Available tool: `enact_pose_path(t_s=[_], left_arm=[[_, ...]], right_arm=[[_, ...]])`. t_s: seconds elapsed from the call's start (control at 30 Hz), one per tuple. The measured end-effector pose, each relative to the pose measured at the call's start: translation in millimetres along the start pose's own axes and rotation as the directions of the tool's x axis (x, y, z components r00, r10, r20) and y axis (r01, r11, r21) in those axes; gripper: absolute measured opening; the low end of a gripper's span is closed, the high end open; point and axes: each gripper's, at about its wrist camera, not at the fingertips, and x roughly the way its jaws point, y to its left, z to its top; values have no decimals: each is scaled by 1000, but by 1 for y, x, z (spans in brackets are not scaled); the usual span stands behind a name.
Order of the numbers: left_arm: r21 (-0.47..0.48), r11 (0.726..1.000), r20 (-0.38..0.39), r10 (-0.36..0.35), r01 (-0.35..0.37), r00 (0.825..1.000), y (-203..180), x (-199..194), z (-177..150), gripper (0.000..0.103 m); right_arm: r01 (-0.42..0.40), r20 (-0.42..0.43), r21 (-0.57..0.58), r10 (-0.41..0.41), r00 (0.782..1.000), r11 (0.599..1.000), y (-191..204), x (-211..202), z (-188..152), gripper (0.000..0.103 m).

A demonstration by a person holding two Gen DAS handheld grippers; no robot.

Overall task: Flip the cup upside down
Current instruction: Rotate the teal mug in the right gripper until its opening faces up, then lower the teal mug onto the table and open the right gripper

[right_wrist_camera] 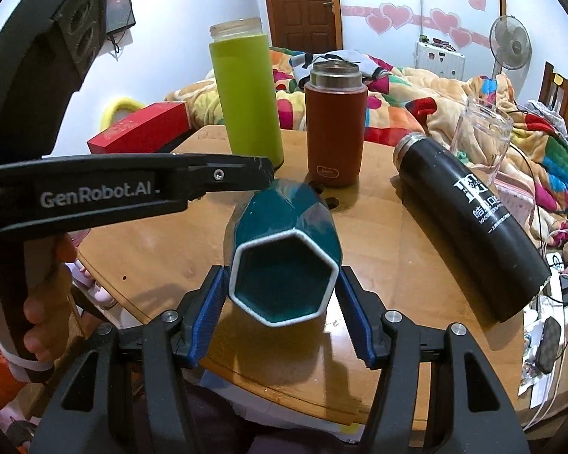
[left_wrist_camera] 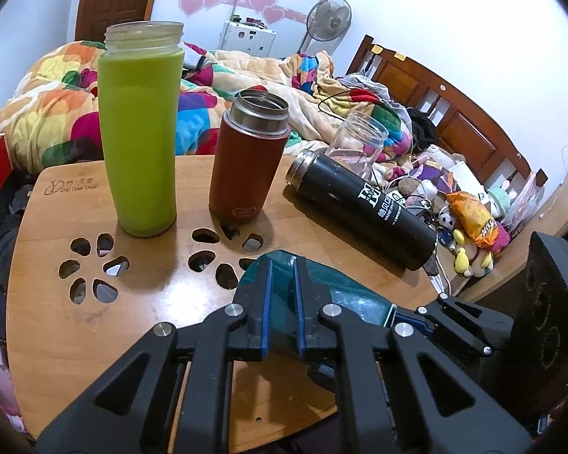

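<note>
A teal faceted cup (right_wrist_camera: 284, 234) with a white hexagonal rim lies on its side above the round wooden table (right_wrist_camera: 170, 249), its mouth facing the right wrist camera. My left gripper (left_wrist_camera: 282, 287) is shut on the cup's base end (left_wrist_camera: 344, 295); in the right wrist view the left gripper (right_wrist_camera: 263, 174) comes in from the left. My right gripper (right_wrist_camera: 282, 302) has its blue pads either side of the rim; the left pad touches and the right pad stands a little off.
A tall green bottle (left_wrist_camera: 140, 132), a red-brown flask (left_wrist_camera: 246, 166) and a clear glass jar (left_wrist_camera: 359, 143) stand on the table. A black flask (left_wrist_camera: 363, 212) lies on its side at the right. A bed with a colourful blanket (left_wrist_camera: 56, 113) is behind.
</note>
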Motion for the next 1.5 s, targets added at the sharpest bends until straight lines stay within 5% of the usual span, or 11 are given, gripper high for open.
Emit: enact_pose_path(t_s=[0.97,1.5], left_arm=[[-6,998,23,63,-63,998,14,7,10,1],[46,989,190,130,-141,973,-27,-90,3,8]], right_arm=[[-23,39,-48,25,999,999,8,12,17,52],[38,155,42,-44,987,998,-1,-66,23,52]])
